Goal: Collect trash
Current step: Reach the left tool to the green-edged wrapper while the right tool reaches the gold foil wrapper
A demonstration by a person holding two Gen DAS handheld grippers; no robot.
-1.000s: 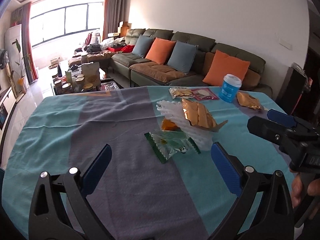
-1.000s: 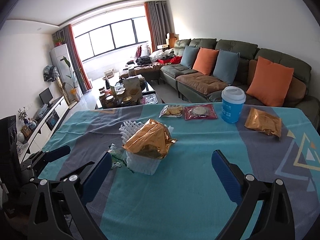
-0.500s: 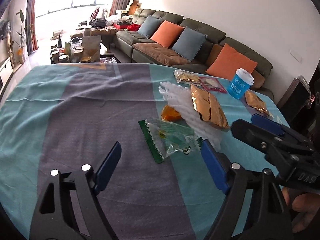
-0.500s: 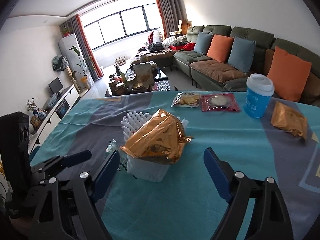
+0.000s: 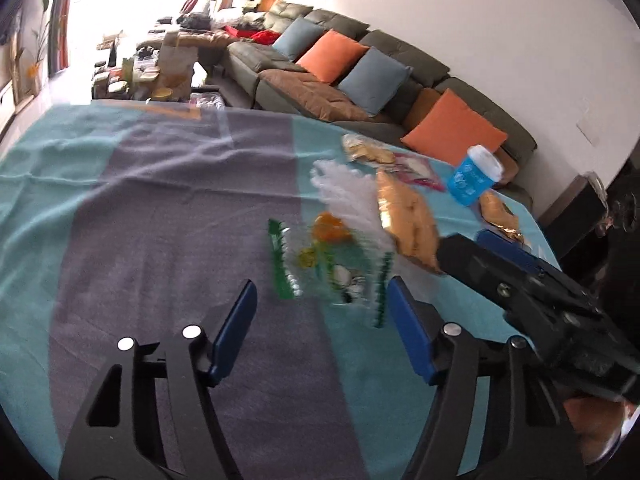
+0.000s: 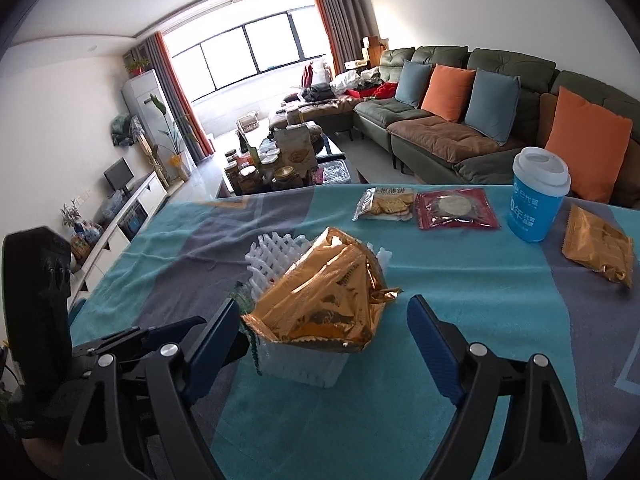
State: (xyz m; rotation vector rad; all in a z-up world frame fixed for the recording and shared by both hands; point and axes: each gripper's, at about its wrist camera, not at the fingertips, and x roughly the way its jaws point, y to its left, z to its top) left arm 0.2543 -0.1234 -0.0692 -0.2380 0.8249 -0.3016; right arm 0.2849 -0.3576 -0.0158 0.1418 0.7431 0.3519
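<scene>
A pile of trash lies mid-table: a clear green-edged wrapper point(image 5: 332, 264), an orange scrap point(image 5: 330, 230), a white foam net point(image 5: 352, 196) and a gold foil bag point(image 5: 408, 220) on top. My left gripper point(image 5: 324, 324) is open, just short of the clear wrapper. My right gripper point(image 6: 324, 340) is open, its fingers either side of the gold foil bag point(image 6: 320, 300) and foam net point(image 6: 276, 252). The right gripper also shows at the right of the left wrist view point(image 5: 520, 280).
Further back lie a cracker packet point(image 6: 386, 204), a red packet point(image 6: 454, 210), a blue lidded cup point(image 6: 538, 200) and another gold packet point(image 6: 598, 248). A teal and grey cloth point(image 6: 440, 400) covers the table. A sofa point(image 6: 480, 112) stands behind it.
Both grippers have moved forward and down toward the pile. The left one now nears the clear wrapper; the right one now brackets the gold foil bag. Both stay open.
</scene>
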